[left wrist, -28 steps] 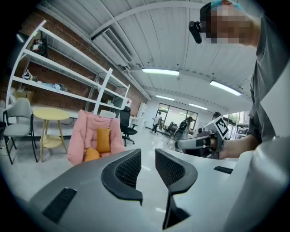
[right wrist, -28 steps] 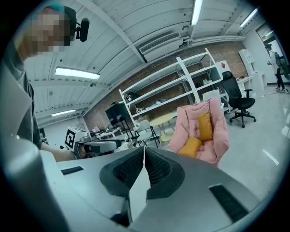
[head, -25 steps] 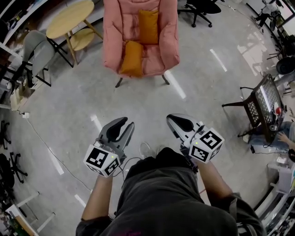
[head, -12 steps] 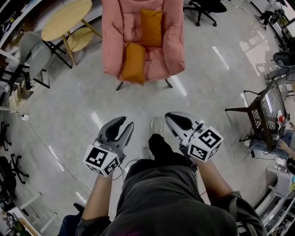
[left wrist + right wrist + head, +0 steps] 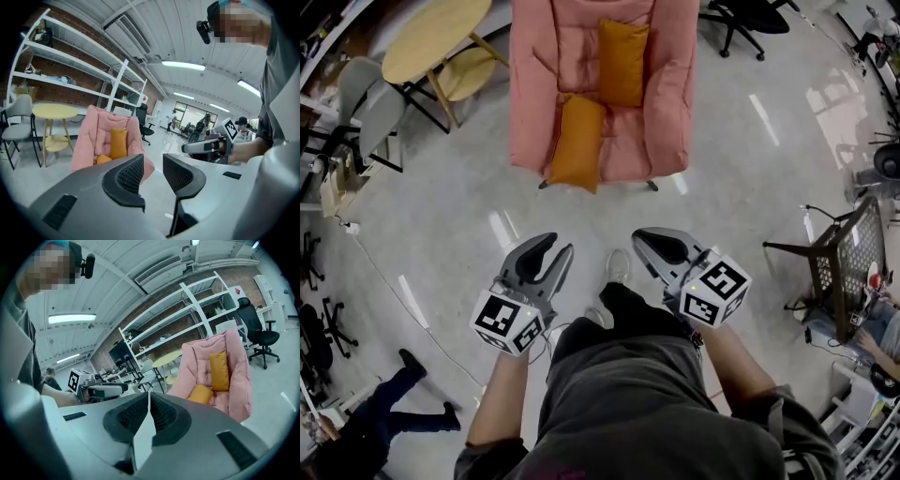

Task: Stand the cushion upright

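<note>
Armchair (image 5: 534,94), lying cushion (image 5: 578,141) nearer, chair top cut off; left gripper (image 5: 560,248) jaws spread, right gripper (image 5: 642,240) jaws together.

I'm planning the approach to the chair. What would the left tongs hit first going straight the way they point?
Likely the bare floor short of the chair; the left tongs tilt down and nothing stands between. Depth is unclear.

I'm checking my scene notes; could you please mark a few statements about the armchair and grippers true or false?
1. An upright cushion and a flat cushion rest on the pink armchair. True.
2. The left gripper holds a cushion. False: its jaws stand apart, empty.
3. The right gripper is wide open. False: its jaws are together, empty.
4. A round wooden table stands near the armchair. True.
</note>
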A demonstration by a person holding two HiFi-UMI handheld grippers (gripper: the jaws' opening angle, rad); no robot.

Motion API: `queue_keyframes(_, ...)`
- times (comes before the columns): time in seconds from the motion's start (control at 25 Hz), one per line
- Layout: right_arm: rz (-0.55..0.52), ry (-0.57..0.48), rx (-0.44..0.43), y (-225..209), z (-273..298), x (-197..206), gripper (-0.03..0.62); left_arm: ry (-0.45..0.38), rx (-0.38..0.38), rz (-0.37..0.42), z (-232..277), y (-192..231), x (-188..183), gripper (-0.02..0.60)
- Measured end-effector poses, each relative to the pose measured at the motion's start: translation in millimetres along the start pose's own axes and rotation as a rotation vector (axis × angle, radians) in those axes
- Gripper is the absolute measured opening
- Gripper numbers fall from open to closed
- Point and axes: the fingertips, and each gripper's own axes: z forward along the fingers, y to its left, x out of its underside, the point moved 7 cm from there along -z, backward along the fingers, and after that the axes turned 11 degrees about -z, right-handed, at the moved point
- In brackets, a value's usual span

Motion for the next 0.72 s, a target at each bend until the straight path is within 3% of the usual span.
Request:
queue_keyframes(0.44,0.031,0.039,-0.037,-86,35,-5,0.017,0.061,-0.062,-0.007,78,55,-16,0.138)
queue_keyframes(0.72,0.068,0.093,-0.017,-117,62,15,0.017,0.208,-0.105,0.052,124,137,23,0.169)
